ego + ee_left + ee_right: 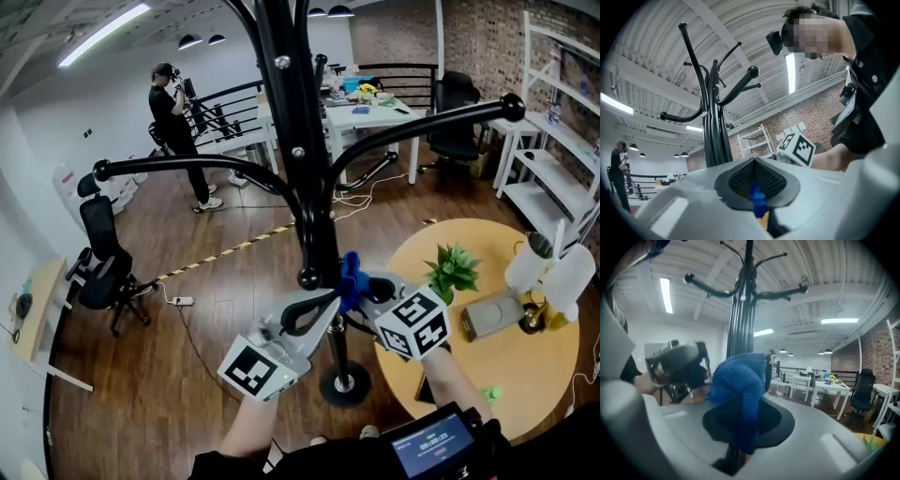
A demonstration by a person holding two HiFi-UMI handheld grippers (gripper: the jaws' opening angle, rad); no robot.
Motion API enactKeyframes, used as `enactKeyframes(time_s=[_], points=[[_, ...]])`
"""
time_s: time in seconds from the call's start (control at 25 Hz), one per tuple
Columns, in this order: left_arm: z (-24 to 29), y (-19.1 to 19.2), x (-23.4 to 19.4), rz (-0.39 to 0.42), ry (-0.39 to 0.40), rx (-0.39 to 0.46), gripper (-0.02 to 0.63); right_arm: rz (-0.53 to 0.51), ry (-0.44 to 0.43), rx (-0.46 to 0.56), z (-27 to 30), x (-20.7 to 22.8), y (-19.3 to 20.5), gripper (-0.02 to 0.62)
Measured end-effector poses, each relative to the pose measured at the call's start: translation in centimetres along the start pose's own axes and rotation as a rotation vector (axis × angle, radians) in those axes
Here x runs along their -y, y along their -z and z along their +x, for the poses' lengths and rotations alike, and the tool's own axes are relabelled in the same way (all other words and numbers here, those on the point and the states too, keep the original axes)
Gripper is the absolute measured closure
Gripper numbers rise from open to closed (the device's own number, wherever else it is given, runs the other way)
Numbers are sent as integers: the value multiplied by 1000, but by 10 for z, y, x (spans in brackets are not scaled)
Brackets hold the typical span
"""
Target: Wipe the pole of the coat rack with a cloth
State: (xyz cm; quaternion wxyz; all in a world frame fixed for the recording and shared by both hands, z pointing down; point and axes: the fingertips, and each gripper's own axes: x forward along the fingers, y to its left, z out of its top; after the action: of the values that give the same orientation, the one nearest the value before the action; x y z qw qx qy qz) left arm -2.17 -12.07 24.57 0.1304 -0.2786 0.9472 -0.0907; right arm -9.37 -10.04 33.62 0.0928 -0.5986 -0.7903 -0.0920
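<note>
Up against the glossy black pole (314,187), just under its curved, knob-tipped arms (187,167): a bunched blue cloth (351,277). Clamped in the right gripper (366,289), jaws closed on a thick fold spilling over them. Nipped too by the left gripper (326,306), jaws nearly together on a thin blue strip, clear only in the left gripper view. Round base (344,382) on wood floor (187,375): head view only.

Right of the pole (314,216) it's cramped: the round table (506,375) and its plant (453,270) sit close by. Hook arms (178,162) branch off the pole to both sides up high. Left of the pole it's just open wood floor (216,281).
</note>
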Motion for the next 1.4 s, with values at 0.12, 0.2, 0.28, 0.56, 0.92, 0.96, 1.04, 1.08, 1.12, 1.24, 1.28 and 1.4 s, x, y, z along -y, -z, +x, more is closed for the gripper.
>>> enactKeyframes(time_s=[0.12, 0.2, 0.28, 0.56, 0.92, 0.96, 1.04, 1.08, 1.12, 1.24, 1.28, 1.4], points=[[-3, 9, 1, -19, 4, -12, 603, -47, -36, -217, 12, -13, 59, 548], [-4, 14, 2, -30, 9, -18, 603, -88, -42, -320, 17, -17, 86, 548], [-5, 16, 3, -38, 10, -21, 603, -114, -30, -385, 19, -18, 101, 548], [-4, 19, 3, -42, 25, -19, 603, -107, -17, -476, -9, -6, 114, 548], [1, 14, 10, -29, 40, 4, 603, -56, -46, -427, -33, -6, 112, 548], [0, 13, 9, -27, 35, 1, 603, -58, -52, -419, -27, -7, 113, 548], [-5, 12, 5, -22, 20, -4, 603, -54, -75, -387, -10, -13, 110, 548], [-8, 11, 3, -18, 10, -6, 603, -46, -91, -363, -1, -18, 107, 548], [-11, 10, 0, -14, 0, -8, 603, -36, -104, -335, 7, -22, 103, 548], [-21, 5, -8, 3, -35, -11, 603, -3, -86, -269, 18, -21, 90, 548], [-23, 3, -11, 10, -47, -11, 603, 7, -74, -247, 17, -18, 84, 548], [-30, 0, -20, 25, -75, -14, 603, 6, -41, -165, 9, -14, 55, 548]])
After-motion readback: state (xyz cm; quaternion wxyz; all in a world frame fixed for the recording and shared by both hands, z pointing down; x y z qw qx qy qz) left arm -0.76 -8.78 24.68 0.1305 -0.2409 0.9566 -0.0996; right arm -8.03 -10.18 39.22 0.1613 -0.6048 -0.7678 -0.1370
